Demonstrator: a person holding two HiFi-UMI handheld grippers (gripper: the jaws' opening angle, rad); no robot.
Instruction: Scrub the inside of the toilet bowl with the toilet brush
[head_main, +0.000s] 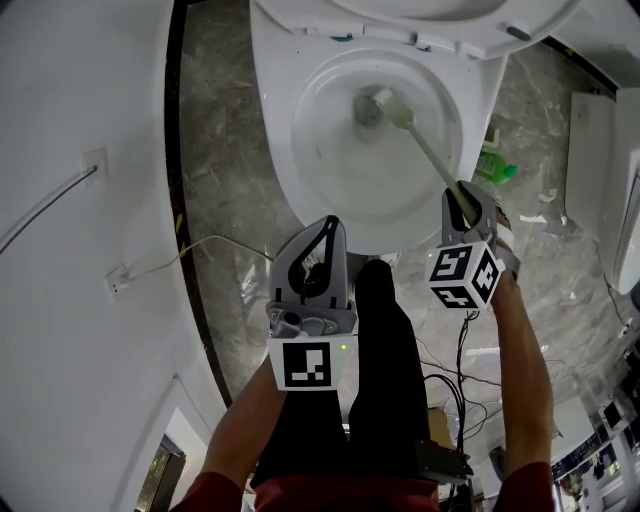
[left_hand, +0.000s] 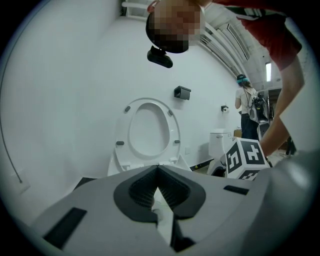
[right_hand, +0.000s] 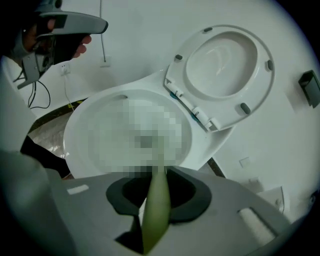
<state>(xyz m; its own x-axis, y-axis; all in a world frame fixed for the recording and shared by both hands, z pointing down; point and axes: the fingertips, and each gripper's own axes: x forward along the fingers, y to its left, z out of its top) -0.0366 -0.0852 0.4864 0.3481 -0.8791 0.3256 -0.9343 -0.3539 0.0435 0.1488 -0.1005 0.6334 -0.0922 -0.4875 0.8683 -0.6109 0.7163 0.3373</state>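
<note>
The white toilet bowl (head_main: 300, 150) stands open, its seat and lid (right_hand: 227, 60) raised against the wall. A toilet brush (head_main: 415, 130) with a pale green handle (right_hand: 156, 210) reaches into the bowl, its white bristle head at the drain. My right gripper (head_main: 468, 205) is shut on the handle's upper end at the bowl's near right rim. My left gripper (head_main: 318, 262) hangs in front of the bowl's near edge, shut, with nothing between its jaws. In the left gripper view the raised seat (left_hand: 148, 131) shows ahead of the closed left gripper (left_hand: 157, 186).
A white wall (head_main: 80, 250) with a socket and cable runs along the left. A green bottle (head_main: 492, 165) stands on the marble floor (head_main: 215, 180) right of the bowl. A second white fixture (head_main: 600, 190) is at the far right. Cables lie near my legs.
</note>
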